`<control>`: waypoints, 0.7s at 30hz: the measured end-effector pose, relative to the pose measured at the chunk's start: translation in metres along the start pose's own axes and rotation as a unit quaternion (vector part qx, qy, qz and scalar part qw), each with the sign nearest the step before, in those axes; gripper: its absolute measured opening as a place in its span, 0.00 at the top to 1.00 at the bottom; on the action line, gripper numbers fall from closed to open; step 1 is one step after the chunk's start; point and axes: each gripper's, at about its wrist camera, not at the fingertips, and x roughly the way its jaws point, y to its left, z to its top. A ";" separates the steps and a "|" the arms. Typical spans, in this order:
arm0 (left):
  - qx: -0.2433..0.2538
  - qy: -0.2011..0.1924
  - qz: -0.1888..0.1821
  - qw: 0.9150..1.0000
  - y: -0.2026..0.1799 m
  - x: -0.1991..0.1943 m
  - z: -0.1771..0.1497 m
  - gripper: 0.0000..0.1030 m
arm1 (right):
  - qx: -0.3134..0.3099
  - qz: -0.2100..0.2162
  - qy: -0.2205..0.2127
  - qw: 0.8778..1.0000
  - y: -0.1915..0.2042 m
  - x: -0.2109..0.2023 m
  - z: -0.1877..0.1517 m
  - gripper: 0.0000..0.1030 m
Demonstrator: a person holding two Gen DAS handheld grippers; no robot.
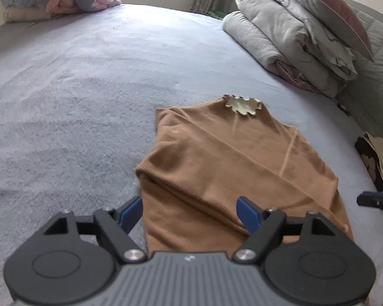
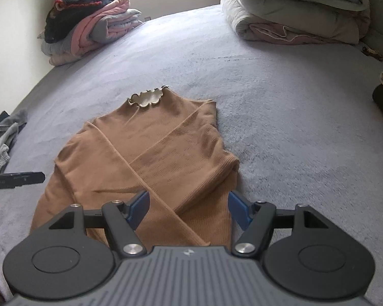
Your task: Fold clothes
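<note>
Bedding point(image 1: 288, 33) is stacked at the far right of the grey bed point(image 1: 76, 89), a pile of folded clothes point(image 2: 94, 28) sits in the far left corner, and loose garments point(image 2: 2, 140) lie off the left edge, all well apart from the tan sweater point(image 2: 150, 153), which lies flat near the front with its sleeves crossed over the body and its frilled collar pointing away. Wide bare cover surrounds it. The left gripper point(image 1: 190, 213) and right gripper point(image 2: 189, 207) both hang over the hem, jaws spread apart, gripping nothing.
</note>
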 end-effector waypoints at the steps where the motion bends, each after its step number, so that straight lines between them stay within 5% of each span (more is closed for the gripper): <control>1: 0.001 0.000 -0.002 1.000 0.002 0.004 0.005 0.22 | -0.001 0.002 0.004 1.000 0.000 0.004 0.003 0.31; 21: 0.020 -0.008 -0.046 0.999 0.044 0.118 0.092 0.38 | -0.005 -0.007 0.007 1.000 -0.037 0.112 0.098 0.35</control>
